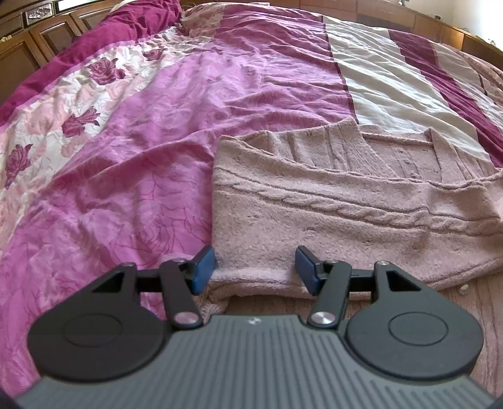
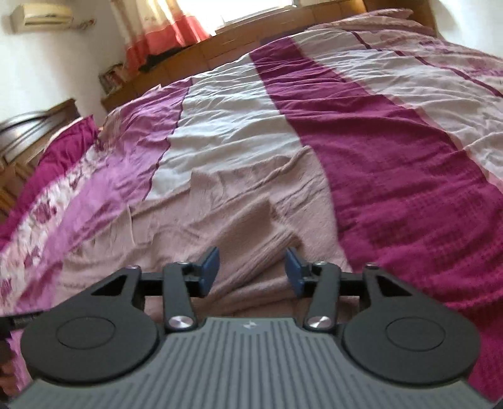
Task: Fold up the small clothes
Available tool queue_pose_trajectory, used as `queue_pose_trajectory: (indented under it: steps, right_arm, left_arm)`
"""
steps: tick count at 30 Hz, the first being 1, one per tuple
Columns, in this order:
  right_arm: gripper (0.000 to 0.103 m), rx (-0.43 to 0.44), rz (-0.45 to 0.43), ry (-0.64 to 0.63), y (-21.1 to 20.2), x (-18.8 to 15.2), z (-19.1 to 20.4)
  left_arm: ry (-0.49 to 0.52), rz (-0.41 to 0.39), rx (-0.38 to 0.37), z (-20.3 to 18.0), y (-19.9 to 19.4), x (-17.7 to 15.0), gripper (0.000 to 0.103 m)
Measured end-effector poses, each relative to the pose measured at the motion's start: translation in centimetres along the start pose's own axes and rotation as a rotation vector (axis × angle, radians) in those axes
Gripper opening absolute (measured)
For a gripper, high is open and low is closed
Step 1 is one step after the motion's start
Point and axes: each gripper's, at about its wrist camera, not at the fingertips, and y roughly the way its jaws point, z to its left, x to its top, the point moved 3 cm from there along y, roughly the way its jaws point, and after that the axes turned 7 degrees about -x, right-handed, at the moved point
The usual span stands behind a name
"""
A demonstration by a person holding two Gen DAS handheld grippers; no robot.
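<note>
- A pale pink cable-knit sweater [image 1: 345,201] lies on a bed, spread over a quilt cover [image 1: 157,141] in pink, magenta and cream stripes, with printed roses along its far-left band.
- From the left wrist camera, the sweater is partly folded: a sleeve with a cable braid lies across the body from left to right, and the V-shaped neckline shows at the far side.
- The left gripper [image 1: 255,270] hovers at the sweater's near-left hem, angled down toward it. Its blue pads [image 1: 204,267] stand apart, one on either side of a stretch of hem; they do not press on the knit, so the tool is released.
- A small button [image 1: 462,288] shows on the near-right part of the garment, just by the hem.
- From the right wrist camera, which is somewhat blurred, the same sweater [image 2: 239,201] lies rumpled, reaching from the near edge out to the cream stripe, with a ribbed fold running toward the tool.
- The right gripper [image 2: 252,272] is above that ribbed fold, its jaws parted and nothing clamped between them; knit shows through the gap.
- Dark wooden cabinets [image 1: 28,47] stand beyond the bed on the far left.
- Elsewhere in the room, an air conditioner [image 2: 42,15] hangs on the wall beside orange-and-white curtains [image 2: 166,28].
</note>
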Motion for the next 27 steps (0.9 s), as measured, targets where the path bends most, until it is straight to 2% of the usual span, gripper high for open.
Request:
queue_pose_trajectory:
  steps: [4, 6, 8, 9, 11, 15, 17, 19, 23, 27]
  right_arm:
    - [0.056, -0.011, 0.041, 0.086, 2.2, 1.3, -1.1]
    - [0.053, 0.010, 0.065, 0.126, 3.3, 1.4, -1.5]
    - [0.035, 0.010, 0.067, 0.134, 3.9, 1.7, -1.5]
    - [0.017, 0.007, 0.069, 0.122, 4.1, 2.0, -1.3]
    - [0.013, 0.008, 0.057, 0.111, 3.9, 2.5, -1.0]
    - [0.012, -0.020, -0.075, 0.039, 1.0, 3.4, -0.4]
    - [0.012, -0.040, -0.110, -0.003, -0.3, 3.2, -0.4]
    - [0.013, -0.066, -0.090, -0.041, -0.5, 2.3, -0.9]
    - [0.015, -0.094, 0.027, -0.044, 1.2, 0.3, -2.3]
    - [0.037, -0.101, -0.021, -0.014, -0.2, 1.0, -1.8]
  left_arm:
    - [-0.007, 0.000, 0.008, -0.1, 0.3, 0.2, 0.059]
    - [-0.010, 0.000, 0.010, -0.1, 0.4, 0.3, 0.059]
    - [-0.010, -0.005, 0.010, -0.2, 0.5, 0.5, 0.059]
    - [-0.008, -0.009, 0.009, -0.3, 0.6, 0.6, 0.059]
    - [-0.002, -0.012, 0.010, -0.3, 0.8, 0.7, 0.059]
    - [-0.002, -0.011, 0.018, -0.2, 1.3, 0.8, 0.058]
    - [-0.001, -0.011, 0.025, -0.2, 1.5, 0.7, 0.060]
    - [0.001, -0.013, 0.028, -0.2, 1.7, 0.6, 0.060]
    - [0.005, -0.010, 0.033, -0.3, 1.8, 0.6, 0.061]
    - [0.006, -0.010, 0.032, -0.3, 1.8, 0.6, 0.061]
